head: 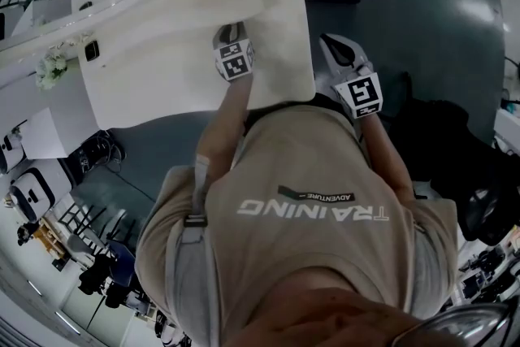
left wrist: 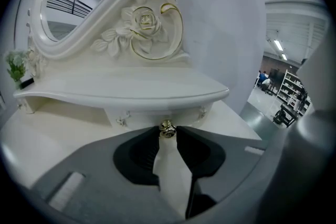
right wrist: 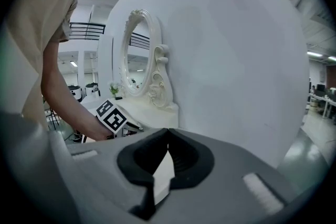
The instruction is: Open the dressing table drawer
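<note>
Head view: reaching the left gripper [head: 230, 35] over the white bench [head: 162, 77]; holding the right gripper [head: 340, 51] off its edge; displaying TRAINING, ADVENTURE on the shirt [head: 309, 175].
Left gripper view: pinching the gold drawer knob [left wrist: 167, 128] between narrow fingers [left wrist: 144, 152], the drawer [left wrist: 157, 113] just behind.
Right gripper view: pressing fingers [right wrist: 184, 157] together, gripping nothing.

The dressing table [left wrist: 131, 86] is smooth, glossy white. Under its shelf the knob [left wrist: 167, 128] is shiny gold metal, between matt, ribbed black pads [left wrist: 142, 152].
</note>
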A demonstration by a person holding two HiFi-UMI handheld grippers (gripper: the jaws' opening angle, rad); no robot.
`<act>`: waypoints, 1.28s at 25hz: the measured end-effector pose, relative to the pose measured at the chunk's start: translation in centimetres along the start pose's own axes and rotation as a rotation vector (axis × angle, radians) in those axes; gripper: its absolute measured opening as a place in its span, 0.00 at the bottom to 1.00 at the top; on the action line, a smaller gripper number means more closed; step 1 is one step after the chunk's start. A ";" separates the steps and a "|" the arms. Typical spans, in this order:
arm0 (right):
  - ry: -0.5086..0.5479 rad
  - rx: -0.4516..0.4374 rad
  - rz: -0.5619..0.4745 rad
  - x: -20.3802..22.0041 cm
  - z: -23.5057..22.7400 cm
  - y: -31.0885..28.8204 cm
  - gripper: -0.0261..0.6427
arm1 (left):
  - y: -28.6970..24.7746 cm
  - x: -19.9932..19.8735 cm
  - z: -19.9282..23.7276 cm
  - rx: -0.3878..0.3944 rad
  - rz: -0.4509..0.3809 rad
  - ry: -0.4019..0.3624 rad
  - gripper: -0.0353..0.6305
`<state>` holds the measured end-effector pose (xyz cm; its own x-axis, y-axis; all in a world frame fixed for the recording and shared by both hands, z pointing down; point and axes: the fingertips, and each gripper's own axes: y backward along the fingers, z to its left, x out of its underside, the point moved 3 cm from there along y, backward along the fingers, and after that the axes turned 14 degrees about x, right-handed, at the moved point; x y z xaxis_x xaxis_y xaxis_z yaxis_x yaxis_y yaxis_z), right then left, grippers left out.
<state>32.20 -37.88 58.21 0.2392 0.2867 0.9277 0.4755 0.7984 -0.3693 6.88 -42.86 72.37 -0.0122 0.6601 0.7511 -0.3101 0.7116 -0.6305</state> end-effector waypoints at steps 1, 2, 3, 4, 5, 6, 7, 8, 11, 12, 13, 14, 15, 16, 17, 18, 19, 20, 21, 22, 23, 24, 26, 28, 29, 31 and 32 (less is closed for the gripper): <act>-0.001 0.001 0.002 0.2 0.0 0.2 0.04 | 0.1 0.1 -0.1 0.001 -0.002 -0.005 0.22; -0.003 0.002 0.003 0.3 0.0 0.3 0.04 | 0.2 0.2 -0.2 0.001 0.000 -0.007 0.22; -0.005 0.001 0.003 0.4 0.0 0.5 0.04 | 0.4 0.3 -0.3 0.002 0.003 -0.007 0.22; -0.006 0.000 0.003 0.5 0.1 0.6 0.04 | 0.5 0.4 -0.4 0.002 0.006 -0.007 0.21; -0.007 -0.001 0.002 0.6 0.1 0.6 0.04 | 0.7 0.5 -0.5 0.002 0.009 -0.009 0.21; -0.008 -0.002 0.001 0.6 0.3 0.7 0.04 | 0.8 0.6 -0.6 0.002 0.011 -0.012 0.21; -0.009 -0.003 0.001 0.7 0.4 0.7 0.04 | 1.0 0.7 -0.7 0.003 0.013 -0.015 0.20; -0.010 -0.004 0.000 0.8 0.5 0.8 0.04 | 1.2 0.9 -0.8 0.004 0.014 -0.017 0.20; -0.010 -0.008 -0.002 1.0 0.8 1.2 0.04 | 1.5 1.7 -1.0 0.003 0.010 -0.019 0.20; -0.011 -0.007 -0.003 1.1 0.9 1.3 0.04 | 1.7 1.8 -1.1 0.003 0.011 -0.018 0.20; -0.014 -0.006 -0.003 1.1 0.9 1.6 0.04 | 1.9 1.9 -1.2 0.002 0.012 -0.017 0.20; -0.017 -0.004 -0.003 1.3 0.9 1.8 0.04 | 2.1 2.0 -1.3 0.000 0.013 -0.016 0.20; -0.020 -0.003 -0.002 1.4 0.9 2.1 0.04 | 2.4 2.1 -1.5 -0.002 0.015 -0.013 0.20; -0.022 -0.001 0.000 1.6 1.0 2.3 0.04 | 2.6 2.2 -1.7 -0.004 0.016 -0.010 0.20; -0.023 0.000 0.001 1.8 1.0 2.4 0.04 | 2.8 2.4 -1.8 -0.007 0.016 -0.007 0.20; -0.023 0.001 0.002 1.9 1.0 2.6 0.04 | 2.9 2.5 -1.8 -0.008 0.015 -0.006 0.20; -0.023 0.001 0.002 2.0 1.1 2.8 0.04 | 3.0 2.7 -1.9 -0.008 0.014 -0.005 0.20; -0.024 0.001 0.001 2.1 1.2 3.0 0.04 | 3.1 3.0 -2.0 -0.007 0.013 -0.005 0.20; -0.025 0.000 0.000 2.1 1.3 3.2 0.04 | 3.2 3.2 -2.0 -0.007 0.013 -0.002 0.20; -0.026 -0.001 -0.001 2.2 1.4 3.3 0.04 | 3.4 3.3 -2.1 -0.008 0.014 0.002 0.20; -0.027 -0.002 -0.003 2.2 1.6 3.4 0.04 | 3.6 3.4 -2.2 -0.010 0.017 0.007 0.20; -0.028 -0.003 -0.004 2.2 1.7 3.6 0.04 | 3.8 3.6 -2.3 -0.012 0.020 0.011 0.20; -0.029 -0.001 -0.005 2.2 1.9 4.0 0.04 | 4.3 3.9 -2.5 -0.017 0.024 0.012 0.20; -0.033 -0.001 -0.004 2.3 2.1 4.5 0.04 | 4.6 4.3 -2.7 -0.021 0.026 0.009 0.20; -0.034 -0.001 -0.005 2.3 2.1 4.7 0.04 | 4.8 4.4 -2.7 -0.022 0.026 0.009 0.20; -0.033 -0.002 -0.008 2.2 2.3 5.1 0.04 | 4.8 4.7 -2.8 -0.020 0.024 0.010 0.20; -0.034 -0.002 -0.010 2.2 2.4 5.3 0.04 | 4.9 4.8 -2.8 -0.020 0.023 0.008 0.20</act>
<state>33.16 -31.76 58.46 0.2057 0.2961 0.9327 0.4794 0.8005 -0.3598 7.92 -35.56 72.33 -0.0119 0.6781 0.7349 -0.2904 0.7009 -0.6514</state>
